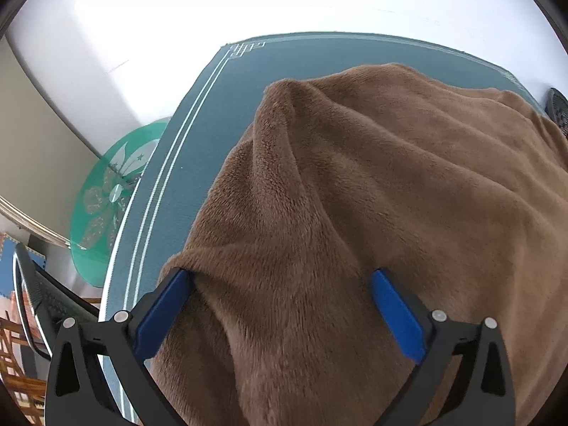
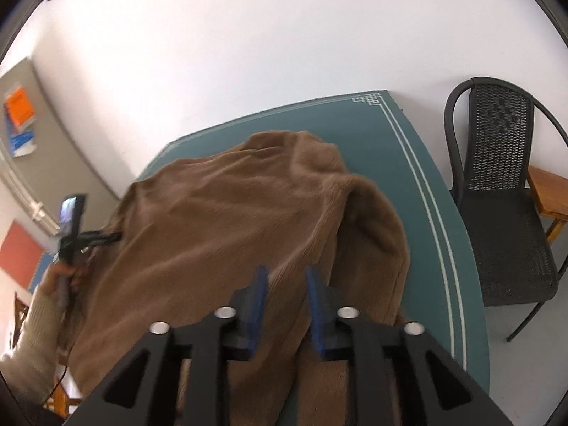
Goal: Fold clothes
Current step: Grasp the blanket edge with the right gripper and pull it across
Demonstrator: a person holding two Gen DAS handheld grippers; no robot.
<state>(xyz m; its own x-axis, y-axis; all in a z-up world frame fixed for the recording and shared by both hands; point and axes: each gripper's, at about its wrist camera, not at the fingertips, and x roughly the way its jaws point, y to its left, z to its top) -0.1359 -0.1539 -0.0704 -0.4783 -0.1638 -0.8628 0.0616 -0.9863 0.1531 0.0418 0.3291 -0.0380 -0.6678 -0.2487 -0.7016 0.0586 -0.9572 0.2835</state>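
A brown fleece garment (image 1: 390, 195) lies bunched on the teal table cover (image 1: 213, 113), with a raised ridge running toward its far left corner. My left gripper (image 1: 278, 314) stands wide open, its blue pads (image 1: 159, 312) on either side of the near part of the cloth. In the right wrist view the same garment (image 2: 220, 220) covers the cover (image 2: 408, 163) and droops over the near edge. My right gripper (image 2: 287, 305) is shut on a fold of it, and creases run toward the pads (image 2: 259, 305). The left gripper (image 2: 113, 237) shows at the cloth's left edge, held by a hand (image 2: 56, 280).
A round green glass table (image 1: 106, 191) stands left of the table, with a black chair (image 1: 39, 301) near it. Another black wicker chair (image 2: 504, 213) and a wooden stool (image 2: 550, 195) stand to the right. A white wall (image 2: 248, 53) lies behind.
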